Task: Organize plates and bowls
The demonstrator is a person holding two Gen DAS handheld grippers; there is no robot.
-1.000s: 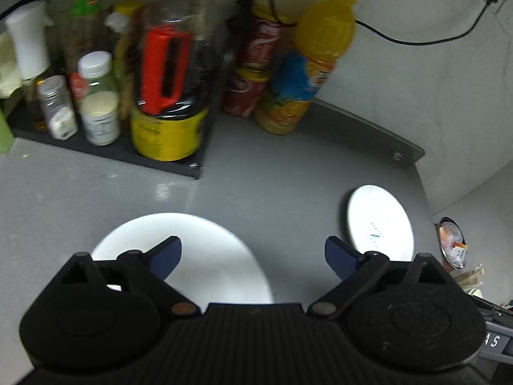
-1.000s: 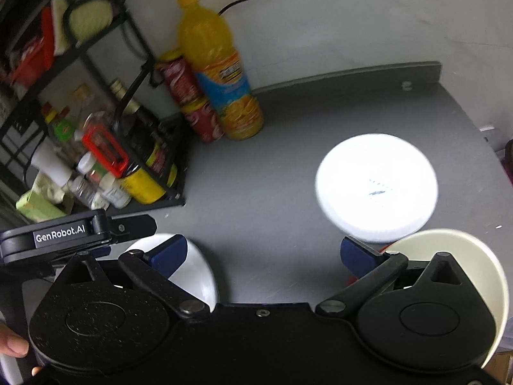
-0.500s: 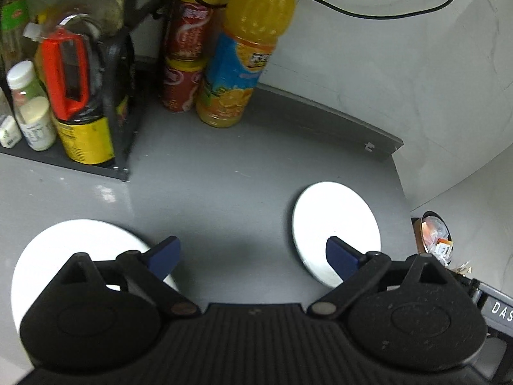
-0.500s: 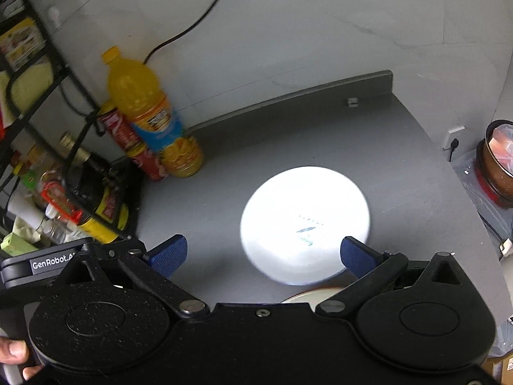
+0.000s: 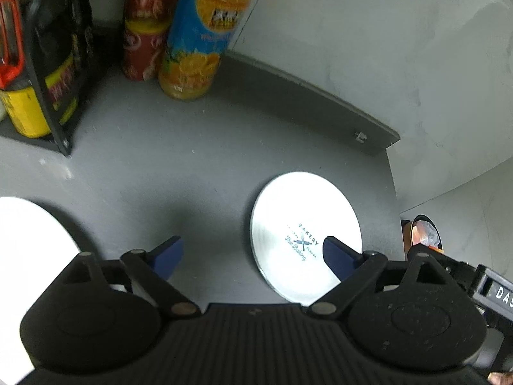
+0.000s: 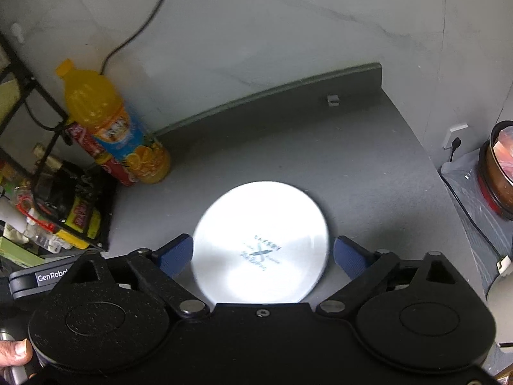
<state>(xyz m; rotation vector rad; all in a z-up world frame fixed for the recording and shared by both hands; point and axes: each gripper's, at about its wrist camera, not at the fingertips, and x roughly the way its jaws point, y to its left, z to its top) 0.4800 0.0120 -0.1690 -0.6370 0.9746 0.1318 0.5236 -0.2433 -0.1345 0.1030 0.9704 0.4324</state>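
A white plate with a blue bakery print (image 5: 306,237) lies flat on the grey counter (image 5: 179,166). My left gripper (image 5: 251,250) hovers just left of it, jaws wide but closing, with only counter between them; its right fingertip (image 5: 333,250) overlaps the plate's near edge. In the right wrist view the same plate (image 6: 259,224) sits framed between the blue fingers of my right gripper (image 6: 261,252), whose jaws are closing without pressing on it. A second white plate (image 5: 29,256) lies at the far left. A cream bowl's rim (image 6: 500,301) shows at the right edge.
An orange juice bottle (image 5: 205,41) and red cola cans (image 5: 144,32) stand at the back wall. A black rack of condiment bottles (image 5: 41,64) fills the left. The counter ends at the right, where a pot (image 6: 500,176) and cables sit lower down.
Both grippers have swept right across the counter. The printed plate has come between the right gripper's fingers, and the plain plate has slid to the left edge. Both sets of jaws have narrowed slightly.
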